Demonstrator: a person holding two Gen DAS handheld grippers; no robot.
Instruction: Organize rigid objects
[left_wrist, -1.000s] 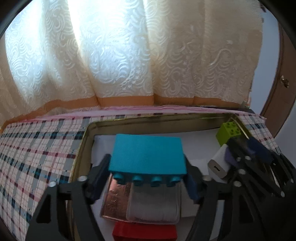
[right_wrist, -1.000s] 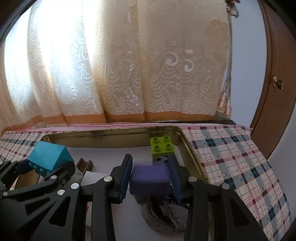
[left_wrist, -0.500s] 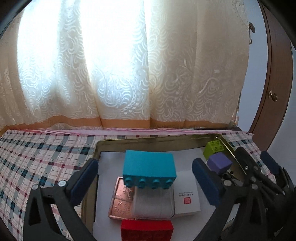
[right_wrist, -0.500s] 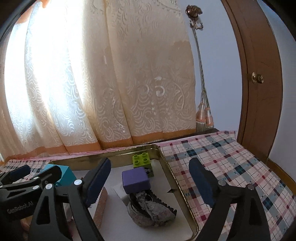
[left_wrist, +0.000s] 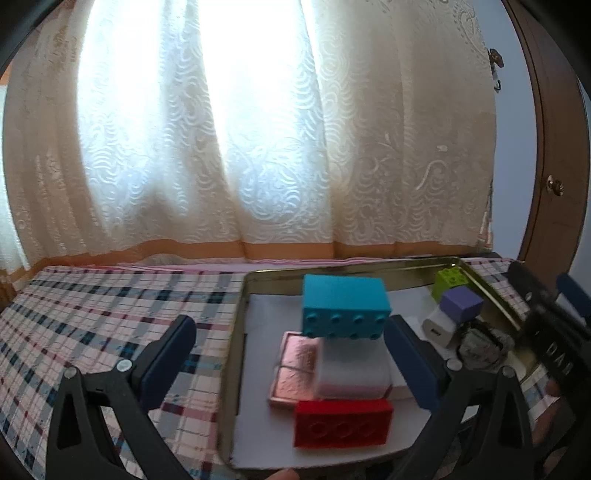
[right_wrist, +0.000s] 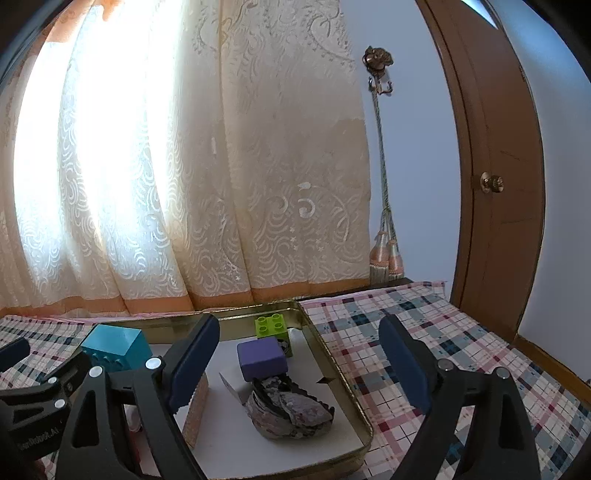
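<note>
A gold tray (left_wrist: 241, 332) lies on the plaid cloth. In it a teal brick (left_wrist: 345, 306) rests on a white box (left_wrist: 351, 369), with a copper tin (left_wrist: 295, 365) beside it and a red brick (left_wrist: 341, 422) in front. My left gripper (left_wrist: 291, 354) stands open and drawn back from the teal brick, holding nothing. A purple block (right_wrist: 262, 358) sits on a white charger (left_wrist: 439, 328) in front of a green brick (right_wrist: 271, 326). My right gripper (right_wrist: 299, 362) is opening, its jaws wide and empty, short of the purple block.
A grey crumpled lump (right_wrist: 288, 410) and a speckled tile (right_wrist: 195, 410) standing on edge lie in the tray (right_wrist: 332, 369). Plaid cloth (left_wrist: 92, 325) spreads to either side. Lace curtains hang behind, and a wooden door (right_wrist: 506, 184) stands at the right.
The left gripper let go of the teal brick, which now rests on the white box. The right gripper let go of the purple block. Both pulled back from the tray.
</note>
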